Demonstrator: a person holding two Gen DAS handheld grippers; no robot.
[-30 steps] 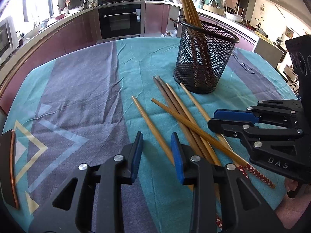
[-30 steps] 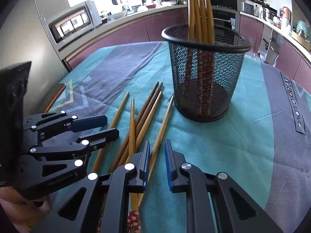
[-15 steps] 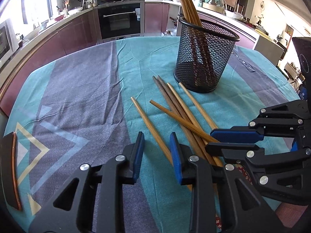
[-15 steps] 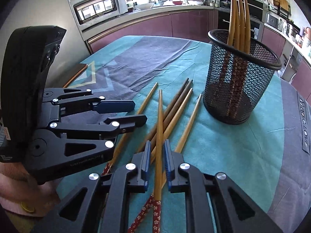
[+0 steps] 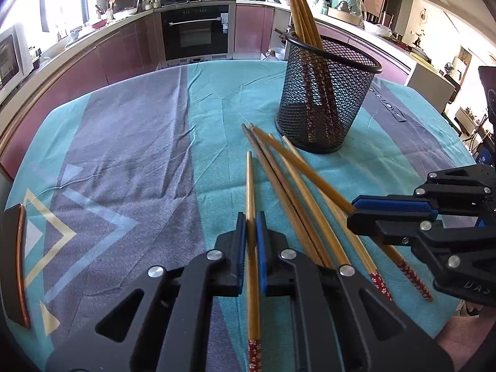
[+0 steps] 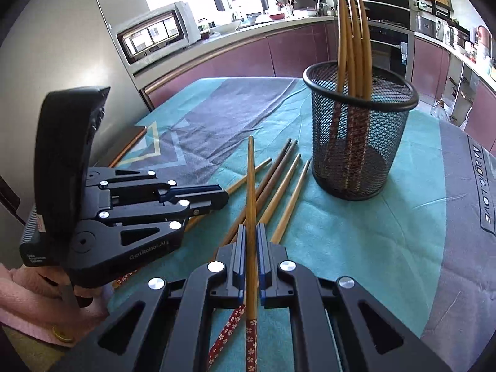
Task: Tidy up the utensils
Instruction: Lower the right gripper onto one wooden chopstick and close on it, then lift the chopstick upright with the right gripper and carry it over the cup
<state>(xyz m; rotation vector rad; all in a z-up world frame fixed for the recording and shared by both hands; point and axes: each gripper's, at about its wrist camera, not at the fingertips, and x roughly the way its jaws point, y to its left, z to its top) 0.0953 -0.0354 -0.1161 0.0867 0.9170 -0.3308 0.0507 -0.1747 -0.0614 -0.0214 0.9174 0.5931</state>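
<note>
A black mesh cup (image 5: 325, 93) stands on the teal and purple tablecloth (image 5: 124, 155) with several chopsticks upright in it. Several loose bamboo chopsticks (image 5: 288, 186) lie in front of it. My left gripper (image 5: 251, 223) is shut on one chopstick (image 5: 249, 186) that points at the far side. My right gripper (image 6: 251, 232) is shut on another chopstick (image 6: 250, 179), lifted and pointing forward beside the cup (image 6: 359, 130). Each gripper shows in the other's view: the right gripper (image 5: 353, 217) and the left gripper (image 6: 224, 197).
A dark phone-like slab (image 5: 14, 263) lies at the table's left edge. Kitchen counters, an oven (image 5: 195, 31) and a microwave (image 6: 155, 34) ring the table. The cloth's printed strip (image 6: 482, 183) lies on the right.
My left gripper has closed on a chopstick and turned it to point straight ahead. My right gripper, holding its chopstick, has risen and pulled back from the pile.
</note>
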